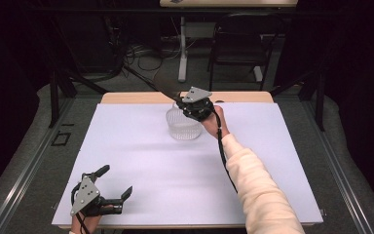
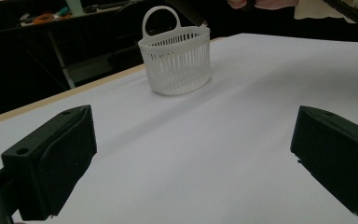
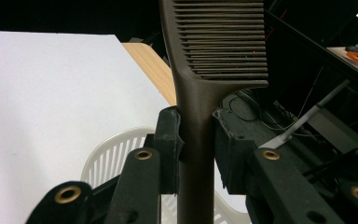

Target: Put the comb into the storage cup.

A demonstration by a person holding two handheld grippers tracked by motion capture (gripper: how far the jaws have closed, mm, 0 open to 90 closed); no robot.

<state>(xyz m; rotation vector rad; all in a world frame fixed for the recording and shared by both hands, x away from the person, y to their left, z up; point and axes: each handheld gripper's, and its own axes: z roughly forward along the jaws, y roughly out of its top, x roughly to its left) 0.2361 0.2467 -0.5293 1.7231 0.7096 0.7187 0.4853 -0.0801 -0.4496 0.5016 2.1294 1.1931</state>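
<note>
Here, right gripper [image 3: 196, 140] pinches comb [image 3: 219, 42] above basket [image 2: 176, 59].

White slotted plastic basket [image 2: 176, 58]; dark matt, probably plastic comb [image 3: 200, 93]; smooth white sheet [image 1: 141, 156] over wood table [image 1: 126, 97].

Bright white table [image 1: 141, 161] against a dim, dark room; soft shadows, slight blur throughout.
</note>
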